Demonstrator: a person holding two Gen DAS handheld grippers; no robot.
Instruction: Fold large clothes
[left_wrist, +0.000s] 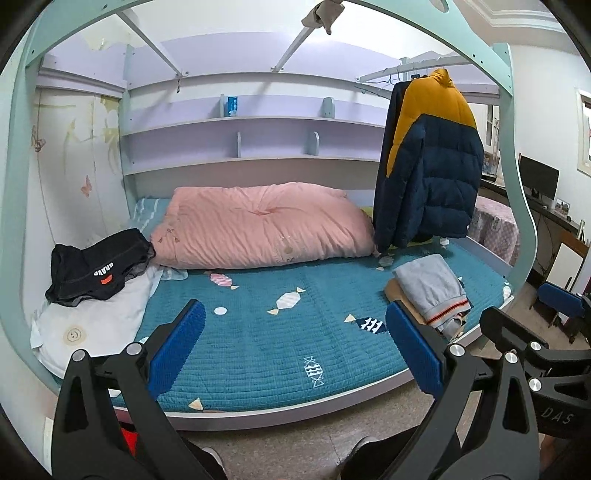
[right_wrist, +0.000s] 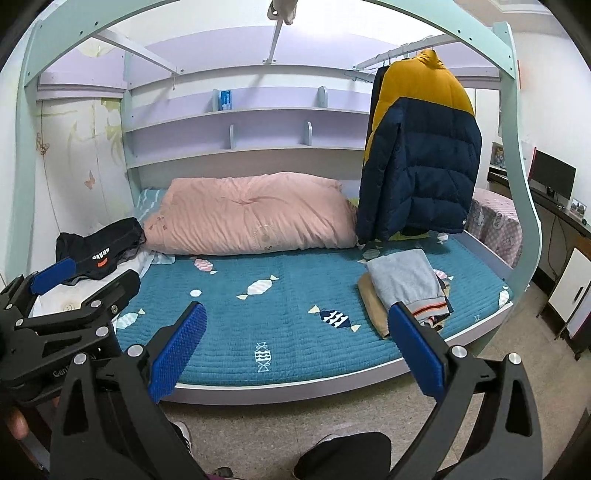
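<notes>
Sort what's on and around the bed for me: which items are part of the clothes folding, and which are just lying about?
Belongs to the job:
black garment, unfolded, on the white pillow
folded stack, grey piece on top
puffer jacket, hanging, possibly next
left gripper, right gripper, both open, empty

Just lying about:
pink duvet
blue box on shelf
monitor

Your bed (left_wrist: 258, 354), teal candy-print cover.
On it you have a pink duvet (left_wrist: 258, 225), black garment (left_wrist: 99, 266) on a white pillow (left_wrist: 96, 325), and a folded clothes stack (left_wrist: 428, 288).
</notes>
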